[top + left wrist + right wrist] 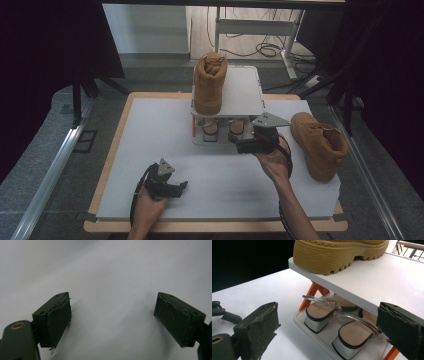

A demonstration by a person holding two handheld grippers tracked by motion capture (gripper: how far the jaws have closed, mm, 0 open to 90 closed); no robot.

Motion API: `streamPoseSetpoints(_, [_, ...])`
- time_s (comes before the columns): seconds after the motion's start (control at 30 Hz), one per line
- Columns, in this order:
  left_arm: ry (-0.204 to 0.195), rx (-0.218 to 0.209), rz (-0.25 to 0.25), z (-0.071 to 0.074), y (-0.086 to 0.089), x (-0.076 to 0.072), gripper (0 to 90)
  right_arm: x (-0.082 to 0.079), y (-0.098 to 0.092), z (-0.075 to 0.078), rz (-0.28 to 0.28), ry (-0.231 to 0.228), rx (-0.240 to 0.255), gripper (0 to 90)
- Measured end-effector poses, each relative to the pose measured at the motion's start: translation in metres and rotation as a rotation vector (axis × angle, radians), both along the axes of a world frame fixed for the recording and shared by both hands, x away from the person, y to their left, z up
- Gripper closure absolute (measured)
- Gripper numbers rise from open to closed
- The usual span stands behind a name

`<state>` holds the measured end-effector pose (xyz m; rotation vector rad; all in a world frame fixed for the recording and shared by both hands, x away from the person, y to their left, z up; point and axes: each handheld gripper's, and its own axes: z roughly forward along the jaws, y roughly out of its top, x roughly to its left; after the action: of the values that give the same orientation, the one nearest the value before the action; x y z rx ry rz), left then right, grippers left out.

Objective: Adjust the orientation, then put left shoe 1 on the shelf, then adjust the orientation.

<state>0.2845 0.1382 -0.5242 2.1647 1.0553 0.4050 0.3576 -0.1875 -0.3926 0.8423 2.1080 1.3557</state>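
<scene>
A white two-shelf rack (245,92) with orange legs stands at the back of the table. One tan boot (210,82) sits on its top shelf, and a second tan boot (320,145) lies on the table to the right. A pair of silver-heeled sandals (322,315) with clear straps rests on the lower shelf (324,340). My right gripper (239,142) hovers just in front of that lower shelf, open, its pads (259,327) touching nothing. My left gripper (182,186) lies low over the table near the front edge, open and empty, with bare white surface between its pads (60,317).
The white board (150,150) covers most of the wooden table. Dark curtains flank both sides, and a metal rail (55,165) runs along the left. Cables and a desk frame (265,47) lie on the floor behind the rack.
</scene>
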Motion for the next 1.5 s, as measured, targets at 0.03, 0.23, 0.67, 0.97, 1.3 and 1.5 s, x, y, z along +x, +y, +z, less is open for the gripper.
streamPoseSetpoints(0.03, [-0.001,-0.002,0.0,0.0,0.0,0.0,14.2,-0.001,-0.001,0.0,0.001,-0.001,0.001,3.5])
streamPoseSetpoints(0.23, [0.0,-0.002,0.002,0.0,0.0,0.0,14.2,-0.009,-0.008,-0.007,0.029,0.01,0.006,3.4])
streamPoseSetpoints(0.67, [-0.001,-0.004,0.002,0.0,0.0,0.0,14.2,-0.021,-0.03,-0.021,-0.016,0.065,0.031,1.4])
streamPoseSetpoints(0.97, [-0.002,-0.003,0.002,0.0,0.0,0.0,14.2,-0.029,-0.049,-0.029,-0.062,0.116,0.037,0.9])
streamPoseSetpoints(1.3, [0.0,-0.004,0.005,0.0,0.0,0.0,14.2,-0.045,-0.065,-0.037,-0.12,0.107,-0.009,6.5])
streamPoseSetpoints(1.5, [-0.001,-0.005,0.005,0.0,0.0,0.0,14.2,-0.054,-0.081,-0.044,-0.168,0.093,-0.033,17.6])
